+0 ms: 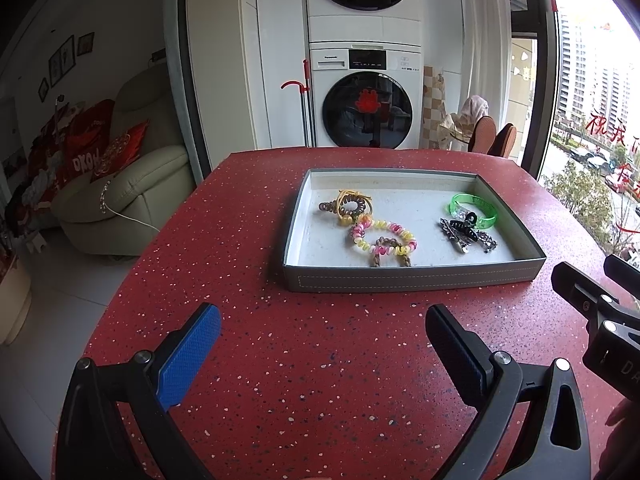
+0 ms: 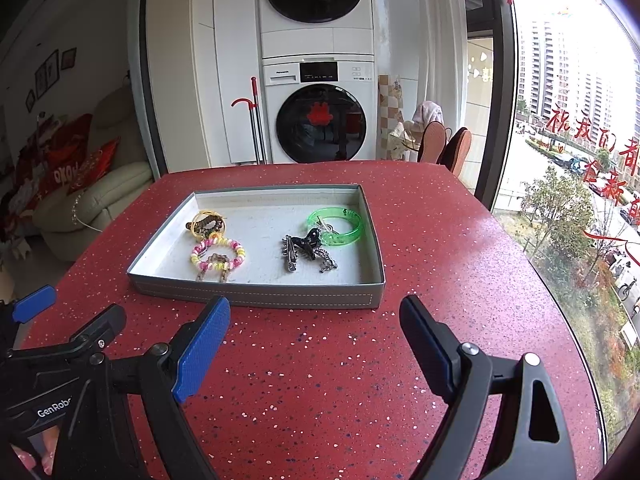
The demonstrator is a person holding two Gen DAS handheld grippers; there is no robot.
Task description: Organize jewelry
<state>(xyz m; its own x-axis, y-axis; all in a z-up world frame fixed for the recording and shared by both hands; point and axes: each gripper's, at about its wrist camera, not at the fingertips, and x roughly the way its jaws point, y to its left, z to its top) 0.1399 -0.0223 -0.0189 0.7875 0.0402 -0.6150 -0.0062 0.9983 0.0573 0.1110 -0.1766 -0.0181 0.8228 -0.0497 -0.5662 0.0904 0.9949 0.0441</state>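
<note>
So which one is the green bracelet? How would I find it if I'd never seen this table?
Look at the red speckled table and find the shallow grey tray with a white floor lying on it. Go to the tray's far right corner: the see-through bright green plastic bangle lies there, just behind the black hair claw clip. It is the only green, smooth, rigid ring; the others are coiled or beaded hair ties.

right claw cut off at frame edge, tray near wall hiding braided ends
</note>
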